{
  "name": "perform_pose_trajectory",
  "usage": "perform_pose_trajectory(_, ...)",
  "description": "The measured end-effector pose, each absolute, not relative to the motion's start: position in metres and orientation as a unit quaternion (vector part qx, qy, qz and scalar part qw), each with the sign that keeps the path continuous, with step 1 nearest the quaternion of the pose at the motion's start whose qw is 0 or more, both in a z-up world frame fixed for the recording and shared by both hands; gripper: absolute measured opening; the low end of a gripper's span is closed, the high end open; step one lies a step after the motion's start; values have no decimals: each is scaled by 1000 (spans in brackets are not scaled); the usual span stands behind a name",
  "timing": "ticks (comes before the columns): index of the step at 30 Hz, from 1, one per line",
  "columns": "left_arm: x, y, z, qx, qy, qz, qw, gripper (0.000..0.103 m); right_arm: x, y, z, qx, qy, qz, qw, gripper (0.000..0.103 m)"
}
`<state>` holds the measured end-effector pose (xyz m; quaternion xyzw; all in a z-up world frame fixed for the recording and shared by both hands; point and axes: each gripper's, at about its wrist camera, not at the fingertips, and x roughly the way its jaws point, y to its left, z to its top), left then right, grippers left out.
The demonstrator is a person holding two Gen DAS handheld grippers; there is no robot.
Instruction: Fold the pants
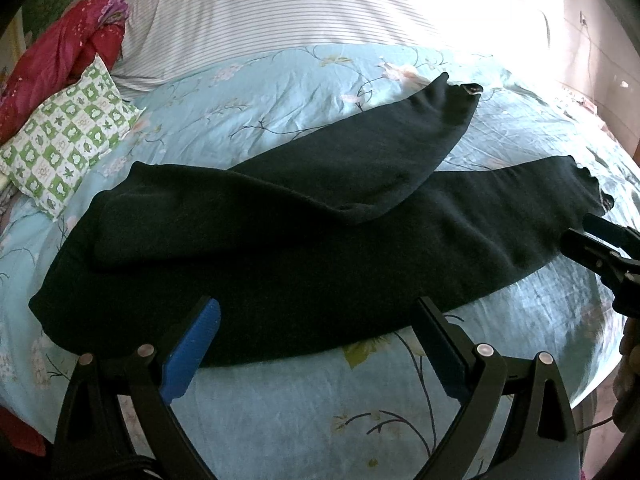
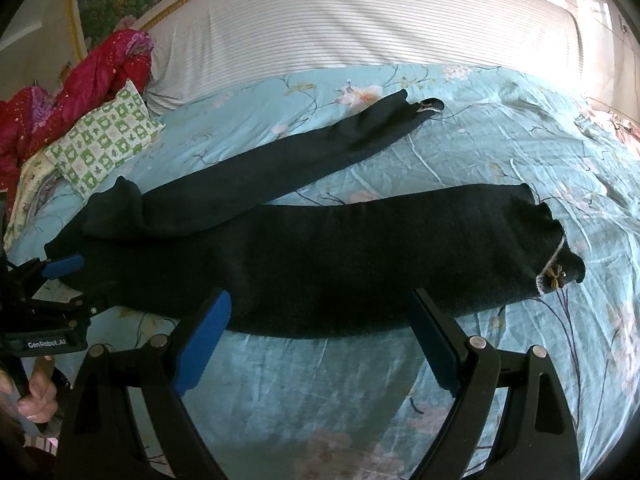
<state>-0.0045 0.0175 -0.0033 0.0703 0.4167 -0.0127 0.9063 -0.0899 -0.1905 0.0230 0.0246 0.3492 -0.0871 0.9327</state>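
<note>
Black pants (image 1: 280, 240) lie spread on a light blue floral bedsheet (image 1: 300, 408), waist to the left, two legs running right and splayed apart. They also show in the right wrist view (image 2: 340, 256). My left gripper (image 1: 316, 320) is open, its blue pads at the near edge of the pants by the waist and thigh. My right gripper (image 2: 320, 312) is open at the near edge of the near leg, close to the cuff (image 2: 556, 268). The right gripper also shows at the right edge of the left wrist view (image 1: 600, 248).
A green checked pillow (image 1: 64, 140) and a red quilt (image 1: 60, 56) lie at the far left. A white striped cover (image 1: 320, 8) spans the back of the bed. The bed's near right edge (image 1: 600, 380) drops to the floor.
</note>
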Motion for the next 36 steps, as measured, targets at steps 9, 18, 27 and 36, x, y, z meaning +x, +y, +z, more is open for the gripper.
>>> perform_pose_trajectory(9, -5, 17, -3, 70, 417, -13, 906, 97, -89, -188, 23, 26, 351, -85, 932, 89)
perform_pose_trajectory(18, -5, 16, -3, 72, 416, -14, 906, 97, -89, -187, 23, 27, 350, -86, 932, 89)
perform_pose_trajectory(27, -5, 16, -4, 72, 416, -14, 906, 97, -89, -185, 22, 28, 351, -85, 932, 89)
perform_pose_trajectory(36, -5, 15, -3, 71, 417, -15, 906, 97, -88, -185, 23, 26, 351, -85, 932, 89)
